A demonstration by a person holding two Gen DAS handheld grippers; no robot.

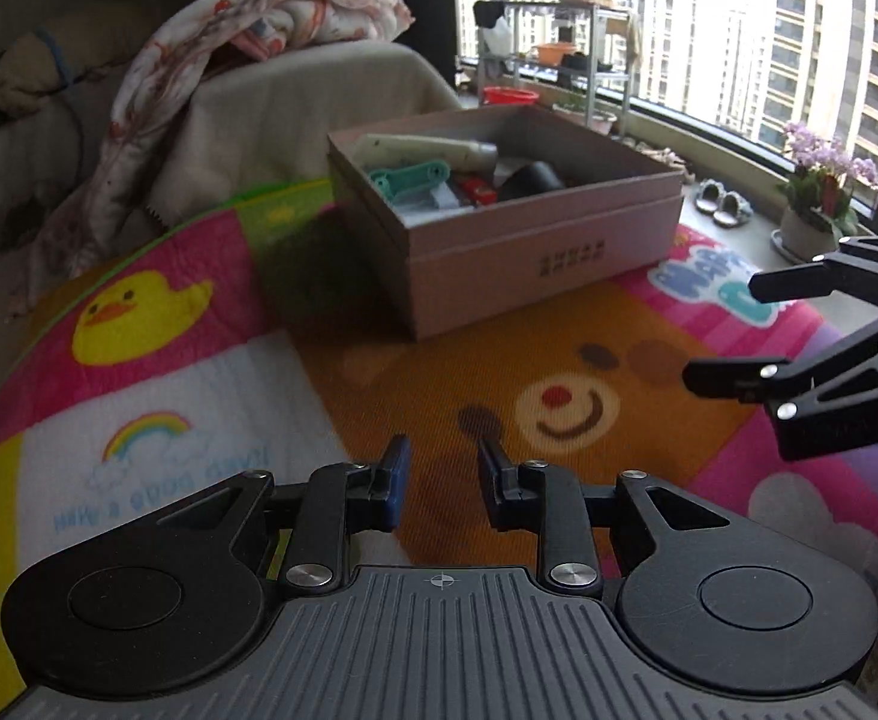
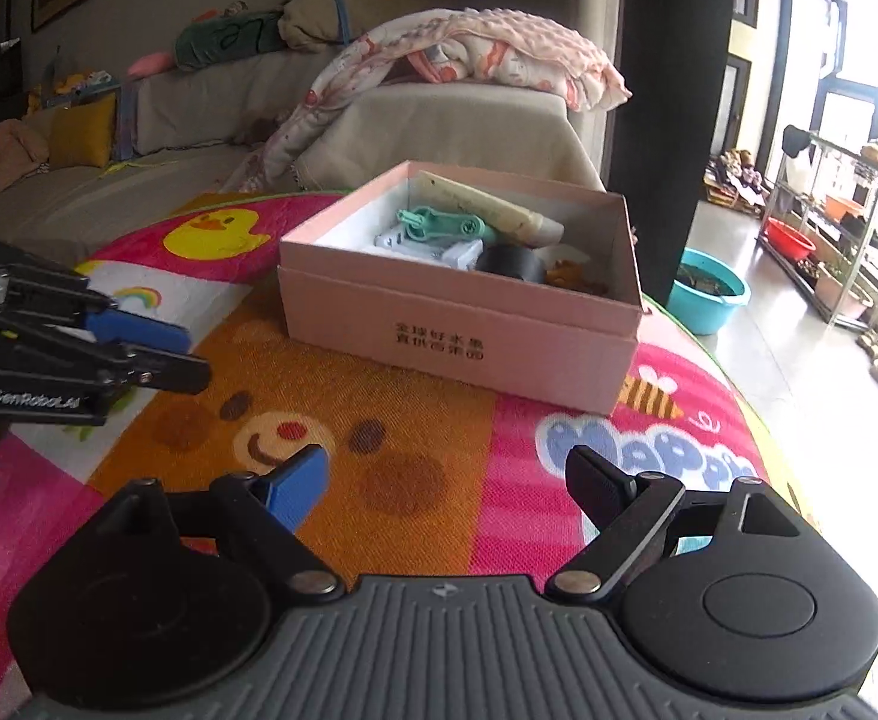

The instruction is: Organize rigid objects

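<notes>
A pink cardboard box (image 1: 535,252) (image 2: 457,330) stands open on a colourful play mat (image 1: 559,324) (image 2: 415,420). It holds a cream tube (image 1: 433,150) (image 2: 493,207), a teal plastic piece (image 1: 412,177) (image 2: 439,222), a black roll (image 1: 532,180) (image 2: 508,264) and other small items. My left gripper (image 1: 444,468) (image 2: 190,354) hovers low over the mat's bear face, short of the box, jaws a narrow gap apart and empty. To its right, my right gripper (image 2: 448,468) (image 1: 724,330) is open wide, with nothing between its fingers.
A grey sofa (image 2: 439,120) with a pink patterned blanket (image 1: 247,18) rises behind the mat. Right of the mat on the bare floor are a blue basin (image 2: 709,294), a metal rack (image 2: 829,228), slippers (image 1: 721,204) and a potted flower (image 1: 811,222) by the window.
</notes>
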